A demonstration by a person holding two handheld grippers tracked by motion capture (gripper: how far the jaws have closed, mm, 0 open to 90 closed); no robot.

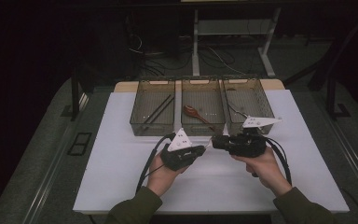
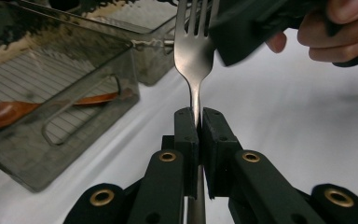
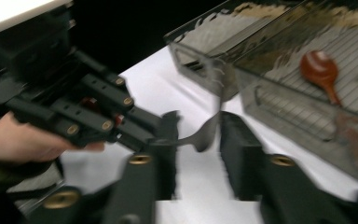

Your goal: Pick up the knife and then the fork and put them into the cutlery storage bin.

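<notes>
Above the near half of the white table (image 1: 121, 182), the left gripper (image 2: 198, 122) is clamped on a fork (image 2: 193, 51) by its handle. The right gripper (image 1: 214, 142) meets it at the tines; its jaws stand at either side of the fork head, contact unclear through blur. Beyond, three trays (image 1: 153, 127); the middle holds a brown spoon (image 1: 192, 112).
</notes>
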